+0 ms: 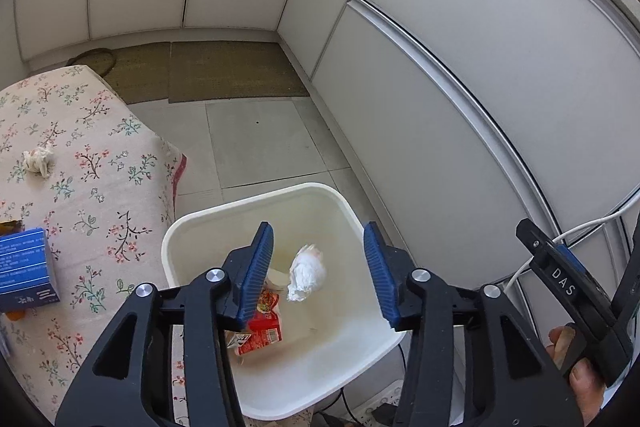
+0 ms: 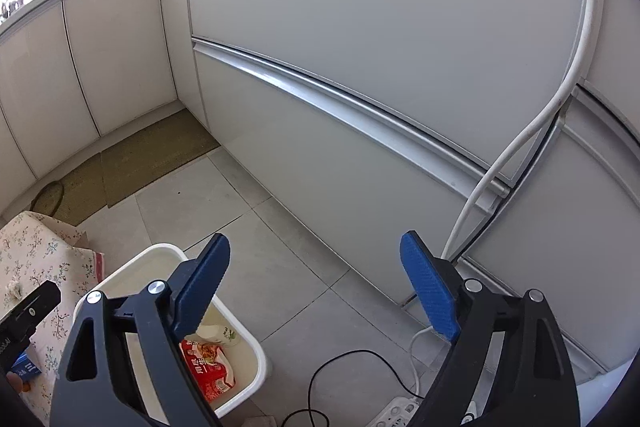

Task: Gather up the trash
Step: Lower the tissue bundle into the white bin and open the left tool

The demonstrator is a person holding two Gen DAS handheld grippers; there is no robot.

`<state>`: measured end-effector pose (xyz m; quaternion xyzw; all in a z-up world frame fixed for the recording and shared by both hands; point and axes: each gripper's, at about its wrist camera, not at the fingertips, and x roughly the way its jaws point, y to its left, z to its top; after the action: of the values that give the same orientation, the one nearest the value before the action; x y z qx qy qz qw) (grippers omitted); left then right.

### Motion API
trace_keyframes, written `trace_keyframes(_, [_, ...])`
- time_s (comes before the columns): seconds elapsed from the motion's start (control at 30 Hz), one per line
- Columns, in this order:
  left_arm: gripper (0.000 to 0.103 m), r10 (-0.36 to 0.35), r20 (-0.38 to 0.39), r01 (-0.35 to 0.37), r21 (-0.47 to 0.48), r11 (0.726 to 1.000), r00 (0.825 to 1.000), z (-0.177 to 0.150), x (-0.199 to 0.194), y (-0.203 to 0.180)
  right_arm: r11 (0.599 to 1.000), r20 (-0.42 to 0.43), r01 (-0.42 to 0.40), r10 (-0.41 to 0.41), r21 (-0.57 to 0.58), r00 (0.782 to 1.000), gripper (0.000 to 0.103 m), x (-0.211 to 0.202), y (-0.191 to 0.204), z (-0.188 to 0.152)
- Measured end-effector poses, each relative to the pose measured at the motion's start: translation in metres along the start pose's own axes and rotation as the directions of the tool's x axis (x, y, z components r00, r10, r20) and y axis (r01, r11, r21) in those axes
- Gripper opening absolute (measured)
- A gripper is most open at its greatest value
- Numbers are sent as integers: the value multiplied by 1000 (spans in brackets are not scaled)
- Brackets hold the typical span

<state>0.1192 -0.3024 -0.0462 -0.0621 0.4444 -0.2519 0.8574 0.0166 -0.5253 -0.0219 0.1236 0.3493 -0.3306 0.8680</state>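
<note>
My left gripper (image 1: 318, 273) is open above the white trash bin (image 1: 200, 223). A crumpled white tissue (image 1: 306, 273) hangs blurred between the fingers, over the bin, touching neither pad. A red snack wrapper (image 1: 264, 327) lies in the bin, with a white cup (image 1: 278, 279) beside it. Another crumpled tissue (image 1: 38, 161) lies on the floral tablecloth (image 1: 100, 187). My right gripper (image 2: 320, 291) is open and empty, over the floor right of the bin (image 2: 248, 379); the wrapper (image 2: 208, 367) shows there too.
A blue box (image 1: 26, 269) sits at the table's near left. White cabinets (image 1: 460, 107) run along the right. Cables (image 2: 352, 375) and a power strip (image 2: 396, 411) lie on the floor by the bin. A brown mat (image 1: 224, 71) lies in the corner.
</note>
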Motion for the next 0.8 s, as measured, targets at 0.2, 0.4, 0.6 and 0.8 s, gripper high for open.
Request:
trace_keyframes(0.2, [70,35,3,-35,24,999,999,-4,0,-3,1000,14,0,0,-13,1000,88,-5,6,1])
trace_keyframes(0.4, [84,105,39,-106,22,994,994,-3,-11,1,998,63,14,-9,-66,998,90,-16,23,-2])
trace_keyframes(0.6, [94,188,78,-189,5,982,979,-5,-24,14,995,111,5,7,-102,994,96,-29,41,-5])
trace_keyframes(0.8, [96,236,117,-235,-22,972,965,-4,-43,28,984,158,18,10,-175,987,96,-41,66,-13])
